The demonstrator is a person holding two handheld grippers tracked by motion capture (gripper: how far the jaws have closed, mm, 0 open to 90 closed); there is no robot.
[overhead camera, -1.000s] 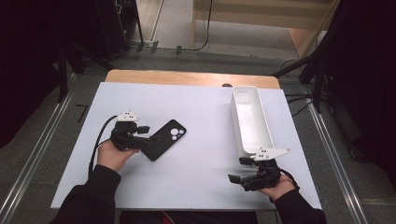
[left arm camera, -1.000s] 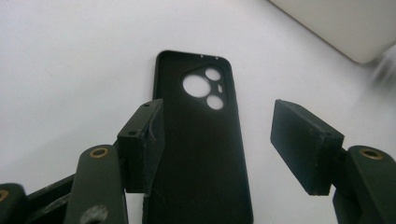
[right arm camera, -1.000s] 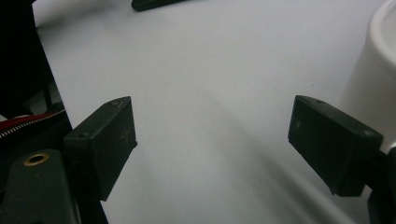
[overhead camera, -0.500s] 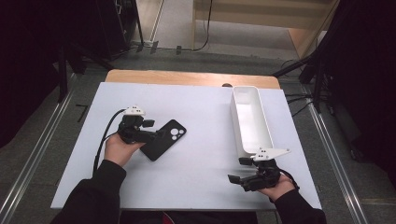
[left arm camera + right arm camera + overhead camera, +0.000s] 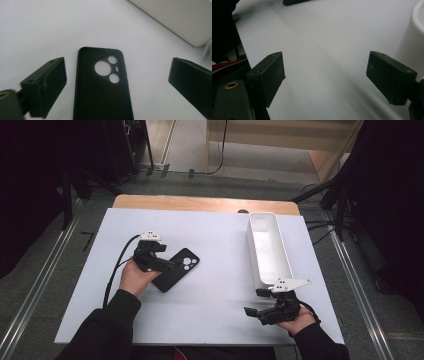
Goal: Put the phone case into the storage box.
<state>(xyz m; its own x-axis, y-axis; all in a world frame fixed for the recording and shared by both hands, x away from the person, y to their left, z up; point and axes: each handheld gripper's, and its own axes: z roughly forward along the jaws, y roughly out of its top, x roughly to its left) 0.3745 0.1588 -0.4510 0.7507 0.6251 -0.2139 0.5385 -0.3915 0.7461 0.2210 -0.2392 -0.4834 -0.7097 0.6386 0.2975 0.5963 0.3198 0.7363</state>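
Since the earlier frame, the left tongs [image 5: 167, 265] had crept forward over the black phone case [image 5: 101, 87], which lay flat on the white desk [image 5: 215, 295], well apart from the white bin [image 5: 270, 247]; their jaws stood spread either side of it. The right tongs [image 5: 262, 312] rested spread and empty near the bin. Closing on so thin and flat a case could have skidded it away, I judged; no writing was legible.

Left hand-held gripper [image 5: 167, 265] nearer phone case [image 5: 177, 270]

Bright even light, soft blurry edges
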